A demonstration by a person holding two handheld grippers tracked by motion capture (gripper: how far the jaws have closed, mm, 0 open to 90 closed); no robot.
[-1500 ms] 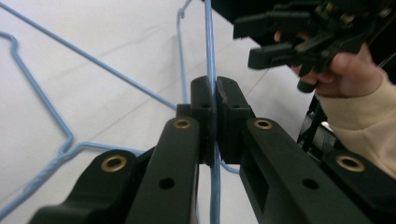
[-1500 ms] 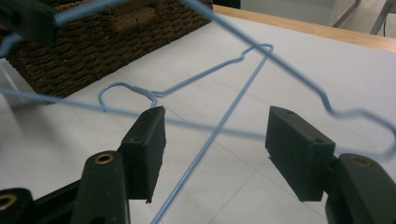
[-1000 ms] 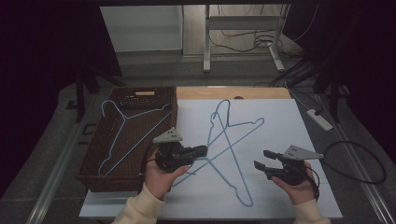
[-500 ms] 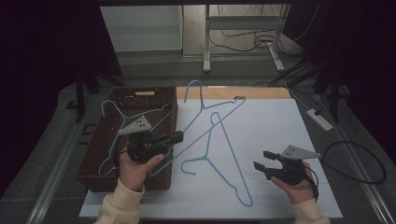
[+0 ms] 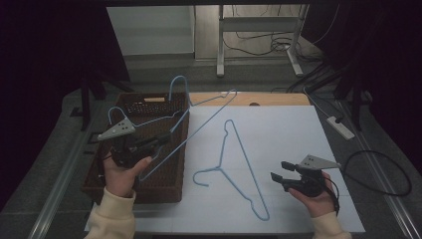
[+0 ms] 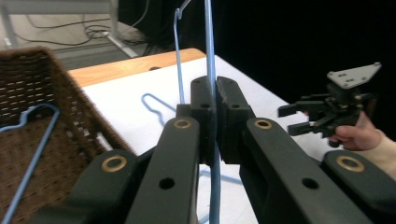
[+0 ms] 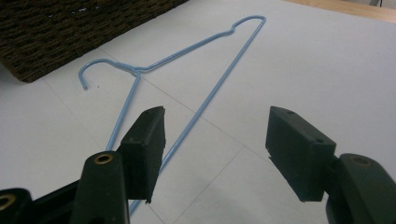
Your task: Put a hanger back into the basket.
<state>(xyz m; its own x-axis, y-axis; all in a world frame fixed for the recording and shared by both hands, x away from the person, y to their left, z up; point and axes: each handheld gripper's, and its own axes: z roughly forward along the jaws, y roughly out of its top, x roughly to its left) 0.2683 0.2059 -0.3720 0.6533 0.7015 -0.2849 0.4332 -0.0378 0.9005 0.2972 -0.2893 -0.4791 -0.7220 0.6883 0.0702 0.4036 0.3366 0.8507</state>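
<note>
left gripper [image 5: 158, 141] clamps tight on a blue hanger [image 5: 209, 110], holding it up over the basket [image 5: 164, 185], hook high. right gripper [image 5: 279, 171] hovers wide open, holding nothing, just beside the second hanger [image 5: 238, 149] flat on the white table [image 5: 298, 129].

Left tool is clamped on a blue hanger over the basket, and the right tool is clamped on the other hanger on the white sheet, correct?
Not quite. The left tool is shut on a blue hanger over the basket, but the right tool is open. The right gripper view shows its jaws spread, holding nothing, above the other hanger lying on the white sheet.
</note>
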